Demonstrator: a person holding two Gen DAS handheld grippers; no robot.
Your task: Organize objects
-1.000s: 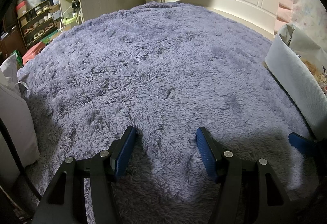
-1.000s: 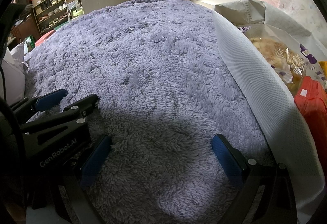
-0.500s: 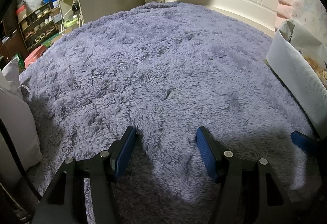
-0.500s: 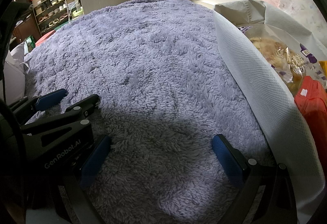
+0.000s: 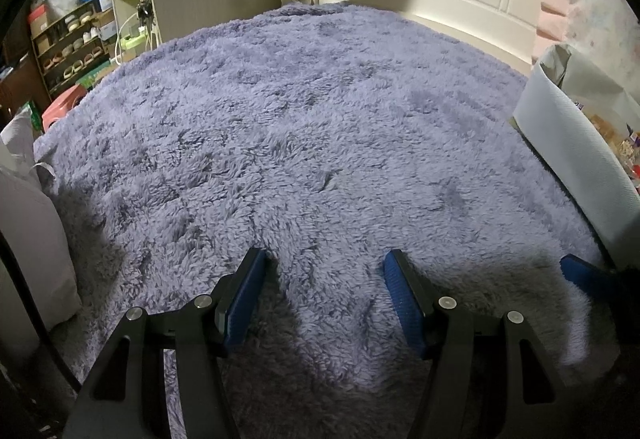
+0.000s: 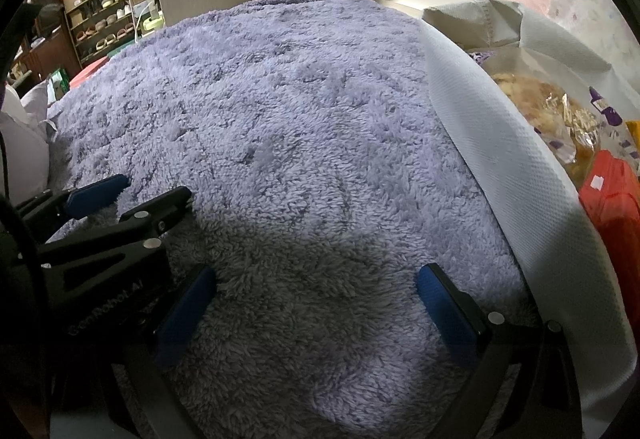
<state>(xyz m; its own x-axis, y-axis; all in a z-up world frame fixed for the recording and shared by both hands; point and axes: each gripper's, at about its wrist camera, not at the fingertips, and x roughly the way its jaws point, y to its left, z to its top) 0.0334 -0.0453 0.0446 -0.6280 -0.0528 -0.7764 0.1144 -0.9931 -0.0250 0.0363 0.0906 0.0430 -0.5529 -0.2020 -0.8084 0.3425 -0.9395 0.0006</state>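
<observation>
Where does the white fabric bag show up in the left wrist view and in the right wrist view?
Left wrist view: the white fabric bag sits at the right edge, only its near wall and a little of its contents showing.
Right wrist view: the bag fills the right side, snack packets visible inside.
Shared landmark: the shoe rack at upper left, beyond the purple fleece blanket.

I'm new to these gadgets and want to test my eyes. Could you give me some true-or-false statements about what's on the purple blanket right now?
1. Both tongs, left tongs and right tongs, are open and hold nothing. True.
2. The white bag sits to the right of the right tongs. True.
3. The bag is empty. False: a snack packet and a red item lie inside.
4. The blanket is smooth green cloth. False: it is fluffy and purple.
</observation>
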